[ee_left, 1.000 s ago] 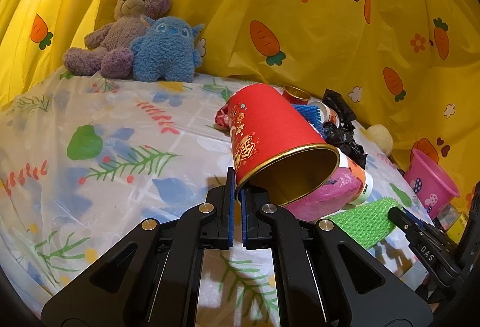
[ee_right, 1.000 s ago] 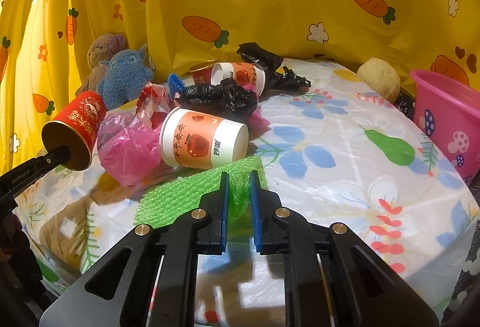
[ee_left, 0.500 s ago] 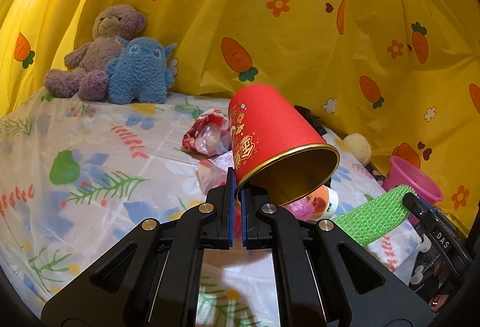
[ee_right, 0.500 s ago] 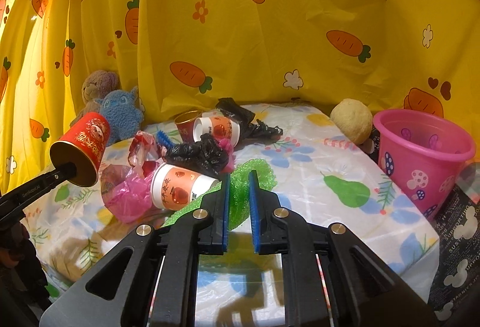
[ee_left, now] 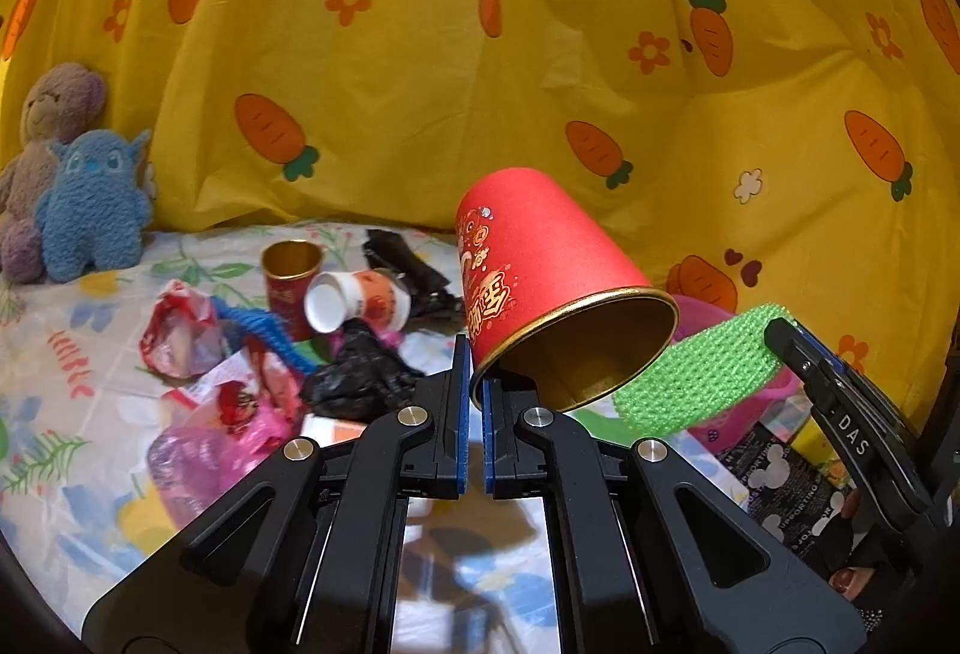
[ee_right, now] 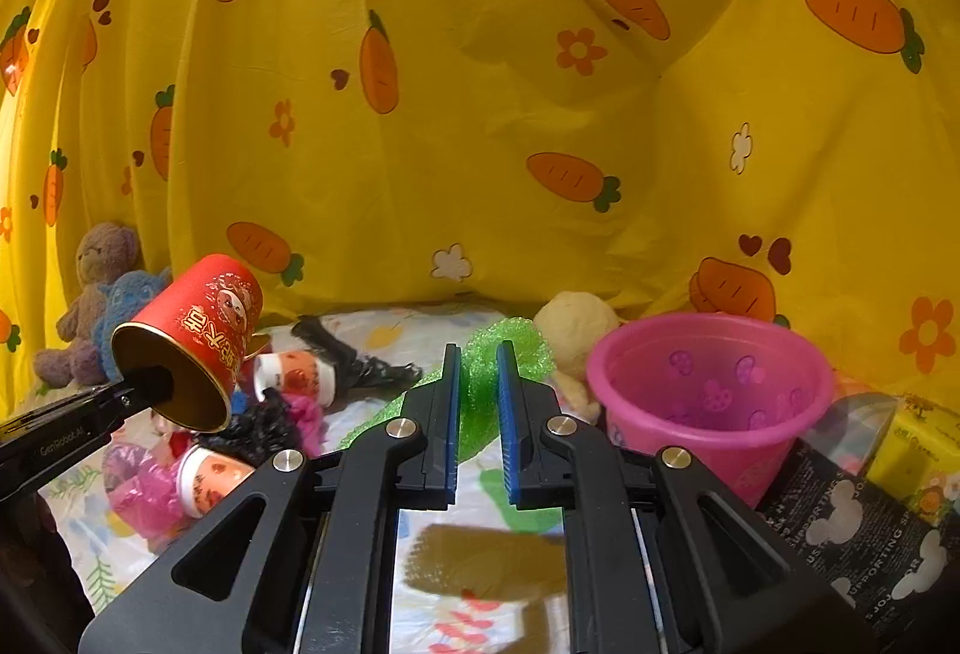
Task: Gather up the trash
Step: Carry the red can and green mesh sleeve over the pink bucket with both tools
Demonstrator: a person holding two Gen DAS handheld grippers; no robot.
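Red cup (ee_left: 540, 288) pinched in left tool (ee_left: 473, 387)

A desk (ee_left: 72, 330) draped in white floral plastic sheeting is carrying a litter heap: crumpled black plastic bag (ee_left: 354, 378), pink plastic bag (ee_left: 240, 432), tipped white-and-orange paper cup (ee_left: 354, 301), upright red gold-lined cup (ee_left: 290, 273). Purple teddy bear (ee_left: 45, 138) and blue plush monster (ee_left: 90, 204) are sitting at the back left, touching.

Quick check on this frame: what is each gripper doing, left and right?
Left gripper: shut on the rim of the red paper cup.
Right gripper: shut on the green foam net.
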